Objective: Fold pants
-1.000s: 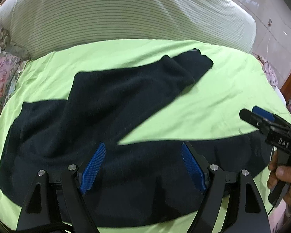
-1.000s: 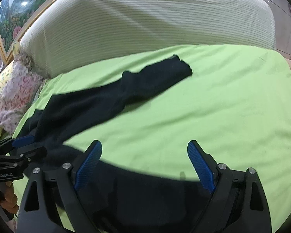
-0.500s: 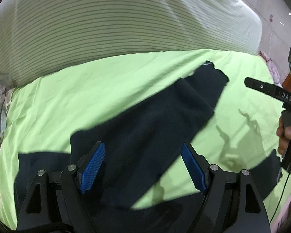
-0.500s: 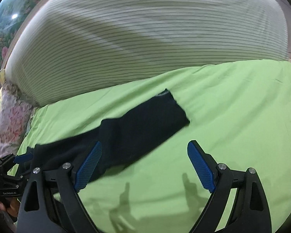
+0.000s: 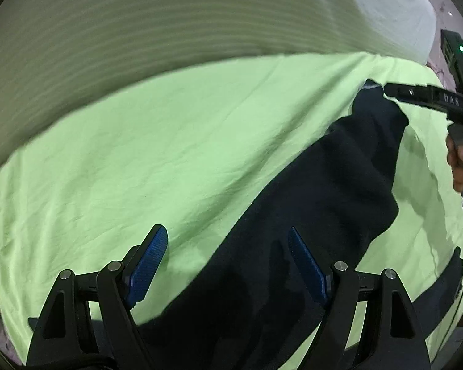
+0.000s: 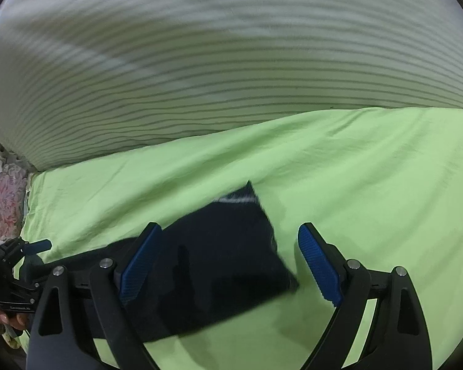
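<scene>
Pants (image 6: 219,265) lie dark across the green bed (image 6: 370,185), both tools spread and empty, right tool (image 6: 228,265) over the leg cuff, left tool (image 5: 228,265) mid-leg; pinch both layers at the hem squarely.

right gripper (image 6: 228,265): jaws spread wide, blue pads facing each other, nothing clamped between them
pants (image 6: 219,265): dark, lying on the bed, leg end with pale hem band between the pads; right edge short of the right pad
bed sheet (image 6: 370,185): lime green, lightly wrinkled, shadows of the fingers falling on the pants and sheet
striped bedding (image 6: 231,61): white with thin dark stripes, bulging behind the sheet, blurred
floral pillow (image 6: 3,197): pink pattern, far left edge
left gripper (image 6: 31,246): lower left corner, blue tip visible, open or closed unclear
hand (image 6: 6,317): fingers wrapped round its handle
</scene>
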`<action>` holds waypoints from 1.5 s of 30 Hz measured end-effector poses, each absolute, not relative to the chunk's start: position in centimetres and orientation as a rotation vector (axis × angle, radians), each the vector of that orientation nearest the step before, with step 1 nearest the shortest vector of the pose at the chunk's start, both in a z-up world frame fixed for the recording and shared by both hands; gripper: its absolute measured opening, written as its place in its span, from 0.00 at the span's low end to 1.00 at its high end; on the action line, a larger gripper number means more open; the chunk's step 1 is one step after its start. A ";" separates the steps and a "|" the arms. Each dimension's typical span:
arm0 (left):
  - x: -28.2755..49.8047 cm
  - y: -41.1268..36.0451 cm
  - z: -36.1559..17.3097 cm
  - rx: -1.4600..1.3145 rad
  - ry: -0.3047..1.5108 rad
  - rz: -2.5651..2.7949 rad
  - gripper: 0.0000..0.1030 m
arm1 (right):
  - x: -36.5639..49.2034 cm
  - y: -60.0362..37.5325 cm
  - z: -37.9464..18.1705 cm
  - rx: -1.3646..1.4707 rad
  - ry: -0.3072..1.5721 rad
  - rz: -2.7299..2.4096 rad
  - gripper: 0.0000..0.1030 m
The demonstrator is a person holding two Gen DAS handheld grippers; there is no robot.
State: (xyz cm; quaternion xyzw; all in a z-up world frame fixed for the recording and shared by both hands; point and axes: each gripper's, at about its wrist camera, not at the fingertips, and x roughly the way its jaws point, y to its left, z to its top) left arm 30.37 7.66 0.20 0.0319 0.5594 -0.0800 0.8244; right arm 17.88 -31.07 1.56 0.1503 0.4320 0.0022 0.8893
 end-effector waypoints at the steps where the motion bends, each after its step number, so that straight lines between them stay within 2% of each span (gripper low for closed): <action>1: 30.8 7.8 -0.4 0.070 1.214 -0.167 0.79 | 18.6 -31.2 1.2 0.319 0.913 0.010 0.87; 3: 31.2 8.0 -1.1 0.069 1.245 -0.175 0.79 | 19.7 -31.4 0.4 0.328 0.941 0.026 0.87; 4: 31.4 8.0 -1.4 0.067 1.262 -0.185 0.78 | 20.2 -31.5 -0.1 0.338 0.954 0.041 0.82; 6: 31.6 8.0 -2.1 0.067 1.303 -0.194 0.75 | 20.7 -31.5 -0.8 0.349 0.972 0.060 0.57; 7: 31.7 8.0 -2.4 0.063 1.318 -0.201 0.68 | 20.8 -31.4 -1.1 0.344 0.982 0.054 0.37; 8: 31.7 7.9 -2.6 0.051 1.338 -0.218 0.63 | 20.7 -31.4 -1.3 0.340 0.983 0.045 0.21; 9: 31.8 7.8 -2.7 0.045 1.345 -0.227 0.53 | 20.4 -31.4 -1.2 0.343 0.971 0.050 0.14; 10: 31.7 7.7 -2.6 0.036 1.347 -0.242 0.38 | 19.9 -31.5 -1.1 0.354 0.955 0.065 0.12; 11: 31.6 7.6 -2.5 0.014 1.353 -0.278 0.29 | 19.5 -31.5 -0.9 0.361 0.943 0.073 0.10; 12: 31.4 7.4 -2.4 0.004 1.361 -0.296 0.14 | 18.8 -31.6 -0.6 0.368 0.932 0.083 0.10; 15: 30.3 7.0 -1.5 0.014 1.342 -0.332 0.07 | 16.6 -31.8 0.6 0.377 0.889 0.122 0.09; 26: 23.2 5.7 2.8 -0.031 1.247 -0.476 0.04 | 7.1 -36.2 2.7 0.466 0.803 0.125 0.08; 38: 14.5 4.0 2.9 -0.042 1.209 -0.531 0.04 | -5.8 -37.3 0.6 0.531 0.775 0.082 0.07; 45: 10.1 1.7 2.4 0.022 1.199 -0.555 0.04 | -10.5 -36.1 -0.1 0.536 0.772 0.040 0.07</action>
